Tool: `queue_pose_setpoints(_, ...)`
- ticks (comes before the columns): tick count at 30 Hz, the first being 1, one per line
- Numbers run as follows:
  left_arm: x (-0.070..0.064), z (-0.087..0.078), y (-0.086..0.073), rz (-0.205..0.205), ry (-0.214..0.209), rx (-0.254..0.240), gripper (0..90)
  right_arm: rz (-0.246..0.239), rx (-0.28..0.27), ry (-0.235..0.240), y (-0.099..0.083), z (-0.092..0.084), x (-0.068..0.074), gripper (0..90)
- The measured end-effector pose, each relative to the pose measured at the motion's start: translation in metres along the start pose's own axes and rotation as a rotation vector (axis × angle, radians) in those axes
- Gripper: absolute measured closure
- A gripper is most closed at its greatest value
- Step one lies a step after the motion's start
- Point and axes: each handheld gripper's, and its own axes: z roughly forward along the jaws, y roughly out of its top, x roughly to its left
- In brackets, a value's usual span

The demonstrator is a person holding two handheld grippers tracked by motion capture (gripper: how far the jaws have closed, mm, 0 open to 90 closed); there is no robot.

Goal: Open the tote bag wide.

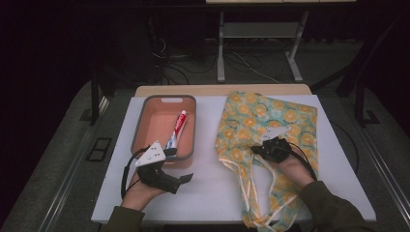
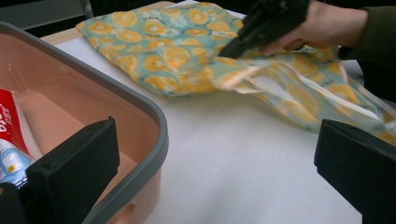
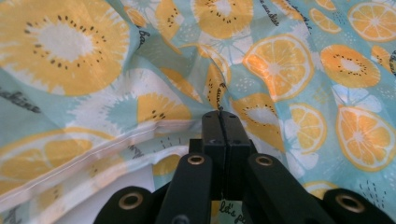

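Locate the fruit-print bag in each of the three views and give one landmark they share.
High view: bag on the table's right half, right gripper on its near edge.
Left gripper view: across the top, right of the tray.
Right gripper view: bag fabric fills the background, hem pinched at centre.
Shared landmark: the right gripper clamped on the bag's hem.

High view overhead facing forward, left gripper view low across table, right gripper view near fabric bag [image 3: 280, 70], shared throughout

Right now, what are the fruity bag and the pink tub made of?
The teal bag with orange slice prints looks like thin matte cloth: it wrinkles and has a stitched hem. The peach tub with a grey rim looks like smooth, hard plastic, judging by its even moulded walls with a faint sheen.
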Motion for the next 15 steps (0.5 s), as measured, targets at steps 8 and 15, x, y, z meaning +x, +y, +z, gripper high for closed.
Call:
queue_pose_setpoints(8,0.0,-0.001,-0.001,0.001,-0.001,0.003,0.0,0.068,-0.052,0.05,0.0,-0.007,-0.012,64.5)
queue_pose_setpoints(15,-0.001,-0.002,-0.001,0.001,0.0,-0.001,0.0,0.069,-0.073,0.117,-0.016,-0.056,-0.008,42.2)
